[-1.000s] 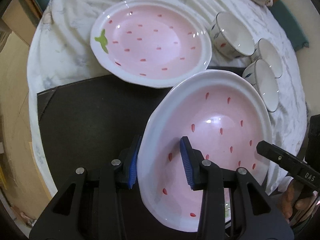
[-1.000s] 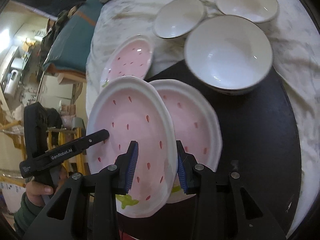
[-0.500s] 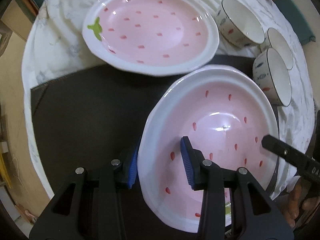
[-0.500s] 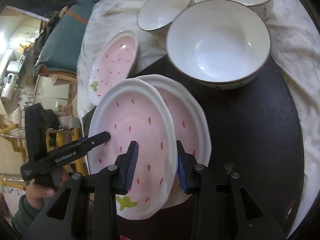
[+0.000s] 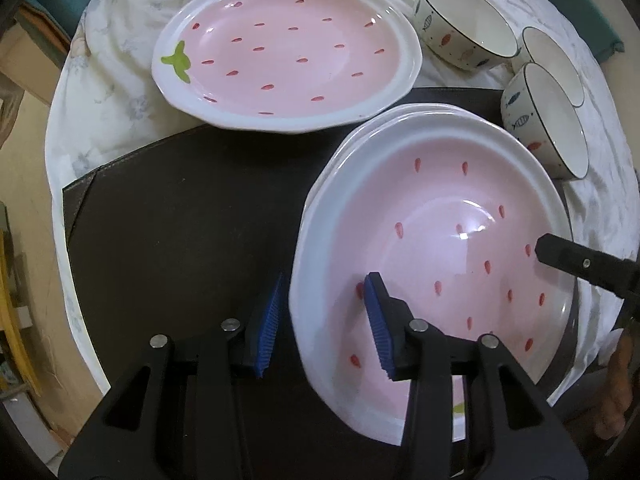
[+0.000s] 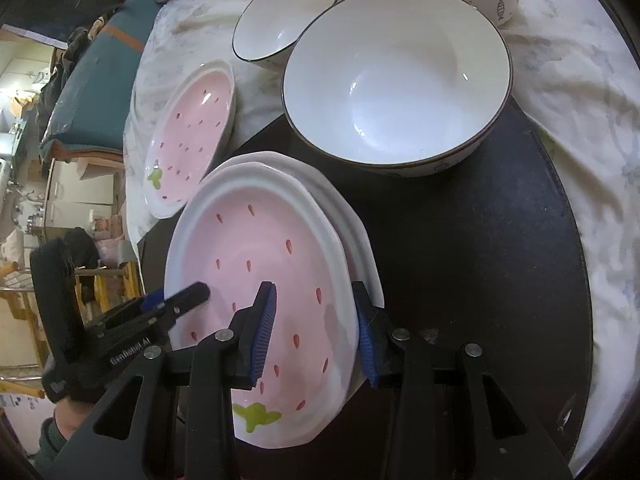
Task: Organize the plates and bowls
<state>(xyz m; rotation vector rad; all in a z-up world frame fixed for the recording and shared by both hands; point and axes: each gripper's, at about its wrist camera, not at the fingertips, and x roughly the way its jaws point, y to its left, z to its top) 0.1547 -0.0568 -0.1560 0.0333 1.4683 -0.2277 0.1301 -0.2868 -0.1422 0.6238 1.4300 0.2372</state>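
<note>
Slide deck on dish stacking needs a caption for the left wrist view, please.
Left tool opening around the rim of a strawberry plate set on another over a dark mat.

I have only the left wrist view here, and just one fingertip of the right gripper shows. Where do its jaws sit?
Observer: The right gripper straddles the top plate at its rim, one pad over the pink inside and one outside. I cannot tell whether the pads press.
Operator: Is anything in the nearest bowl? I see it mostly from the side.
Observer: No. The right wrist view looks straight into the nearest bowl, and its inside is bare white.
</note>
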